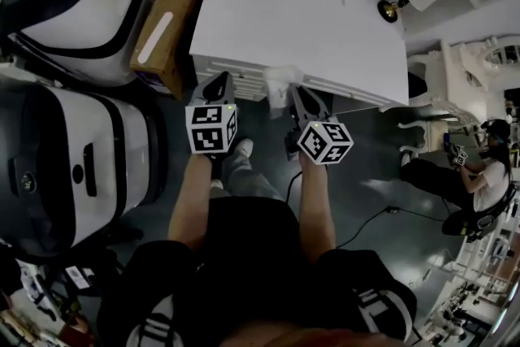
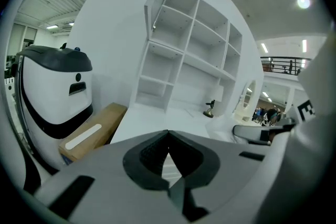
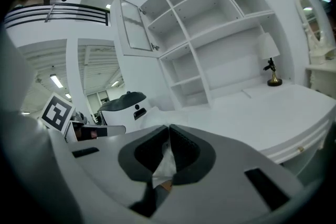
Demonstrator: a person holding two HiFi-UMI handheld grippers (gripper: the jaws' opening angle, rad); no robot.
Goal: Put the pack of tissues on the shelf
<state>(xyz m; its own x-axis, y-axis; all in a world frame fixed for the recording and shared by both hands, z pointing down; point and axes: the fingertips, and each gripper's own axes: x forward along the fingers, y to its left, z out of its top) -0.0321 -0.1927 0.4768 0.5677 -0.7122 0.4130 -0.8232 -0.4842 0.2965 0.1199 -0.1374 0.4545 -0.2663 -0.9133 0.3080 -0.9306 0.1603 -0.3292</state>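
Two pairs of fingers are pressed together: the right gripper [image 3: 168,131] pinches the thin wrap of the pack of tissues [image 3: 166,161], and the left gripper [image 2: 168,136] holds nothing. Both tips hover at the near edge of the white worktop [image 1: 309,28], whose broad surface runs back to the shelf [image 3: 202,23]. A cardboard box [image 1: 166,24] stands against its left edge. Both forearms reach forward side by side, tilted slightly down.

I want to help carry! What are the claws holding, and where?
The right gripper pinches the pack of tissues by its thin wrapper edge; the left gripper holds nothing.
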